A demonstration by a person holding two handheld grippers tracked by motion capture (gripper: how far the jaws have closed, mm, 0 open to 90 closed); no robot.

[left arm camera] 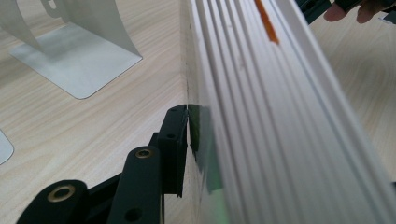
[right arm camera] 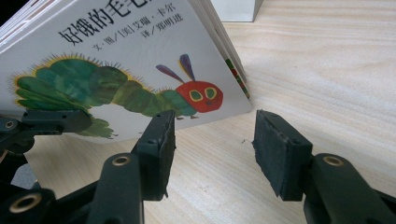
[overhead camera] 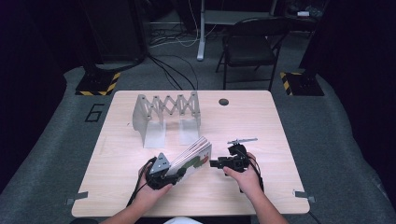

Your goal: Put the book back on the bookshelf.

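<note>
A thick white board book (overhead camera: 194, 156) with a green caterpillar on its cover (right arm camera: 116, 60) stands tilted on the wooden table (overhead camera: 261, 126), its lower corner resting on the wood. My left gripper (overhead camera: 179, 173) is shut on the book's near end. In the left gripper view one black finger (left arm camera: 173, 144) presses flat against the cover and the stacked page edges (left arm camera: 261, 116) hide the other jaw. My right gripper (overhead camera: 214, 163) sits just right of the book, pointing at it. Its jaws (right arm camera: 212, 144) stand open over bare wood, with the book's corner just beyond the tips.
A grey metal accordion book rack (overhead camera: 166, 114) stands behind the book at the table's middle back; its curved feet (left arm camera: 70, 46) are near the left gripper. A round hole (overhead camera: 223, 101) is in the table's far edge. A folding chair (overhead camera: 250, 44) stands beyond.
</note>
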